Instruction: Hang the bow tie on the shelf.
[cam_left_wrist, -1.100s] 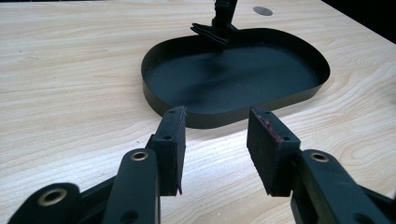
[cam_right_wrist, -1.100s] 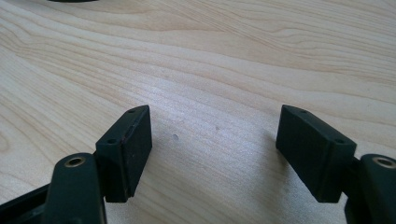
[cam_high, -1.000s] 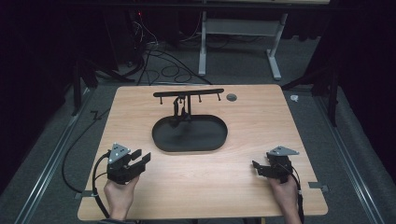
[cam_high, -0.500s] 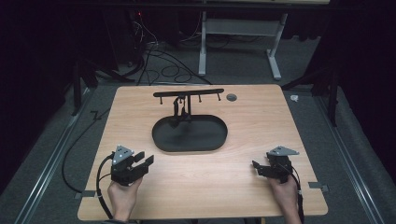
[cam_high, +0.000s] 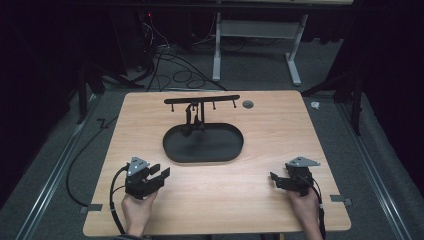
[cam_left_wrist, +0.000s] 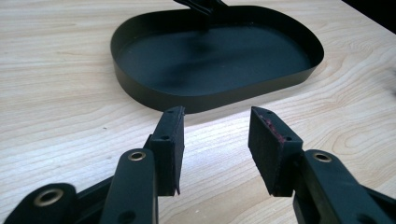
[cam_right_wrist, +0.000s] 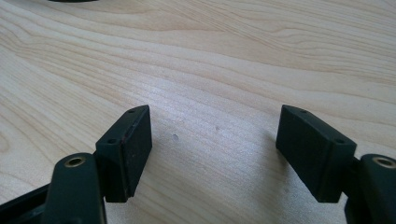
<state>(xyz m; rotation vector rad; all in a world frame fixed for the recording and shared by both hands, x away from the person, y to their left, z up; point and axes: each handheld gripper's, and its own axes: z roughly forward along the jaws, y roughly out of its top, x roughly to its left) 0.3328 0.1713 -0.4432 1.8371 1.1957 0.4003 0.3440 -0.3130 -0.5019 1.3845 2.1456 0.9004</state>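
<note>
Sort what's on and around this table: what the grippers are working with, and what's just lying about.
In play:
black oval tray
hook stand rising from the tray's far edge
left gripper, open, aimed at the tray
right gripper, open

Lying about:
grey disc
floor cables

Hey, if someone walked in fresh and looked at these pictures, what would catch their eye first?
Most striking is the black oval tray at the middle of the wooden table, with a thin black stand and its crossbar rising at the tray's far edge. Next come the left gripper and right gripper near the table's front corners, both with open jaws and nothing between them.
</note>
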